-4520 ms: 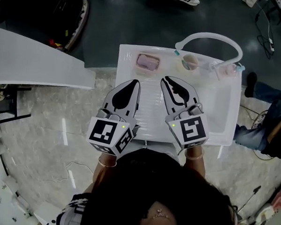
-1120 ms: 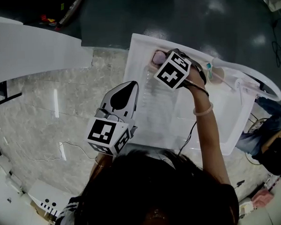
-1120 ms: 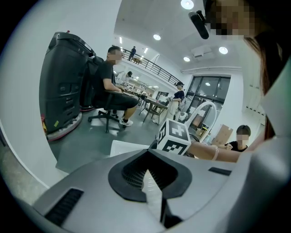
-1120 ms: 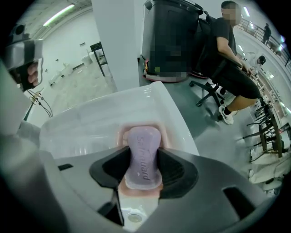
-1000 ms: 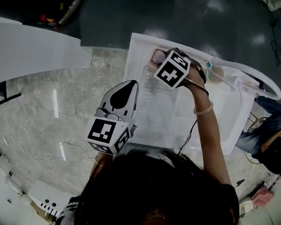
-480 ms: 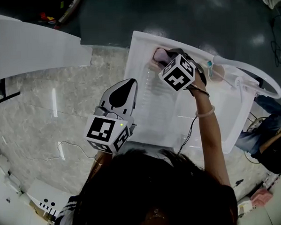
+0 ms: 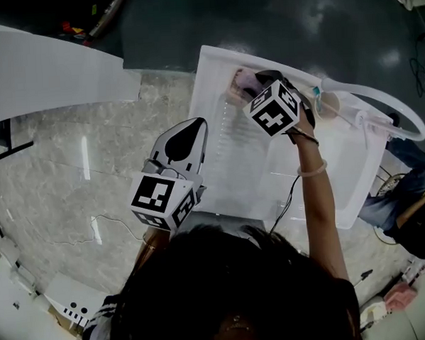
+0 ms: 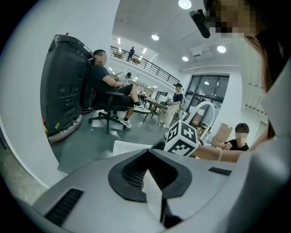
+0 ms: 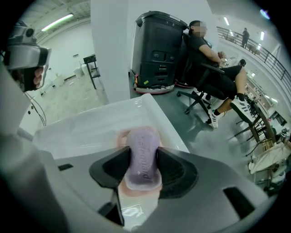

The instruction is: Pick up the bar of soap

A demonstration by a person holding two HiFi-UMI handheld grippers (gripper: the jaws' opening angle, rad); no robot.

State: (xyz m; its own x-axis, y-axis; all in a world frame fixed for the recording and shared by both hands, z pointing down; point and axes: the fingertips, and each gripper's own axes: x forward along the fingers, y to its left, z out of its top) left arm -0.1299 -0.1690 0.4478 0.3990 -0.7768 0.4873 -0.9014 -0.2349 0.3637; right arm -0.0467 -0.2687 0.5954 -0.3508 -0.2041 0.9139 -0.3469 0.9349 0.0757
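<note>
My right gripper [image 7: 258,86] has reached out to the far corner of the basin [image 7: 333,166], fingers pinching the purple bar of soap [image 9: 142,157] over a pink dish [image 9: 138,190]; left gripper [image 7: 196,127] fingers pressed together.

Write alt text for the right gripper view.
The right gripper is shut on a purple bar of soap over a pink soap dish on a white basin. Beyond, a person sits on an office chair beside a black machine.

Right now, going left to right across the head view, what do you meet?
White curved panel → left claw → bar of soap, gripped in the right claw → white hoop-shaped tube.
</note>
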